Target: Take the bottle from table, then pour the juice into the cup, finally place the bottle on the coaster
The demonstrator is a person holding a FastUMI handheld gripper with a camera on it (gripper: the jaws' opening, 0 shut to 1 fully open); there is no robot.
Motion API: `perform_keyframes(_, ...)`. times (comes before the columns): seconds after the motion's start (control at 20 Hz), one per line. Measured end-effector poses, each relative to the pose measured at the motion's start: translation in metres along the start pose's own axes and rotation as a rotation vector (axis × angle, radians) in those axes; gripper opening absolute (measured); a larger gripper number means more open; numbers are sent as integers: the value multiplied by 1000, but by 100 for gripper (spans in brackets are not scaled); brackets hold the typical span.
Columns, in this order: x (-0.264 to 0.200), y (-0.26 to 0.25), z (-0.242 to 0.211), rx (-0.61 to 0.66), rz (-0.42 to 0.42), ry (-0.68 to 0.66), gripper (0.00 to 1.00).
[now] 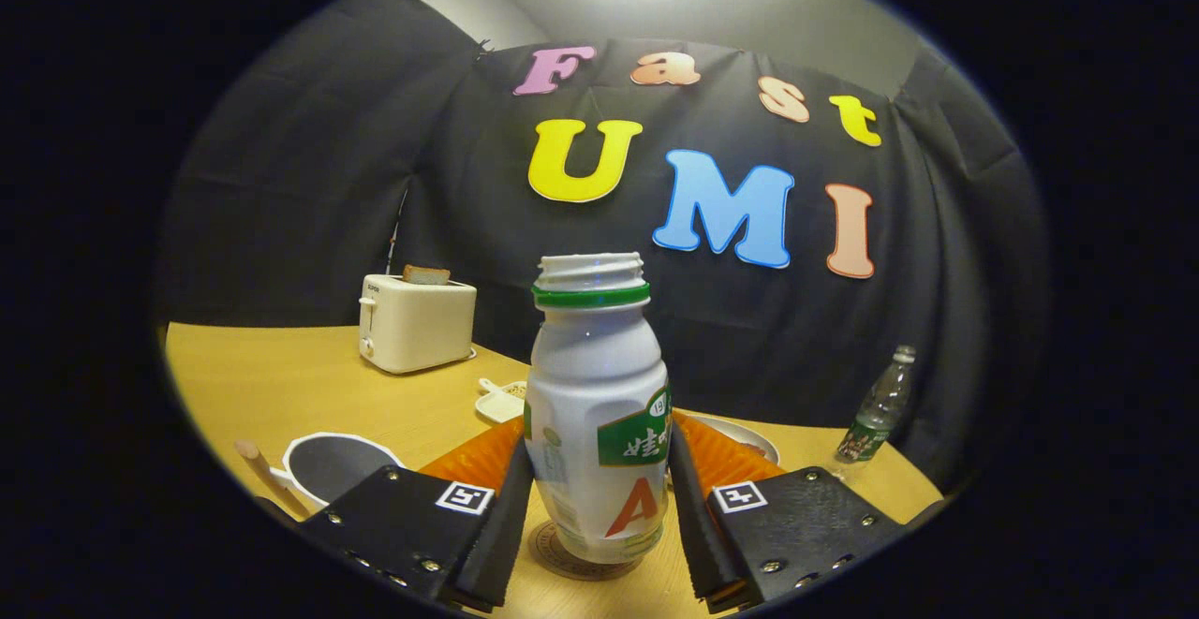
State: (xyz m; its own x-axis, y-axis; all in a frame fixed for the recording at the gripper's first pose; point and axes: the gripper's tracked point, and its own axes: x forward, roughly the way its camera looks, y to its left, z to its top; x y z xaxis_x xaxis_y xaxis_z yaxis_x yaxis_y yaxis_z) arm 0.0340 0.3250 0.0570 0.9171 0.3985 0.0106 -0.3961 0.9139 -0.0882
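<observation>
Bottle point(597, 413) standing on coaster point(562, 553); hand-held gripper point(599, 525) flanking it, fingers apparently touching both sides (grip uncertain). Risk: uneven withdrawal tipping uncapped bottle, spilling across table point(281, 385).

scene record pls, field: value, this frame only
bottle: white bottle, capless, green neck ring, upright between the jaws
under bottle: round coaster on the wooden table
gripper: gripper straddles the bottle; left pad looks to touch it, right side unclear
cup: dark cup with white rim, beyond the left finger
behind: toaster with a bread slice; clear water bottle; small white dish; orange item behind the bottle
</observation>
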Motion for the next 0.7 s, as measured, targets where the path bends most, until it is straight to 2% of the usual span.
perform_keyframes(0.2, 12, -1, -16, 79, 12, 35, 70)
perform_keyframes(0.7, 24, -5, -33, 128, 17, 98, 71)
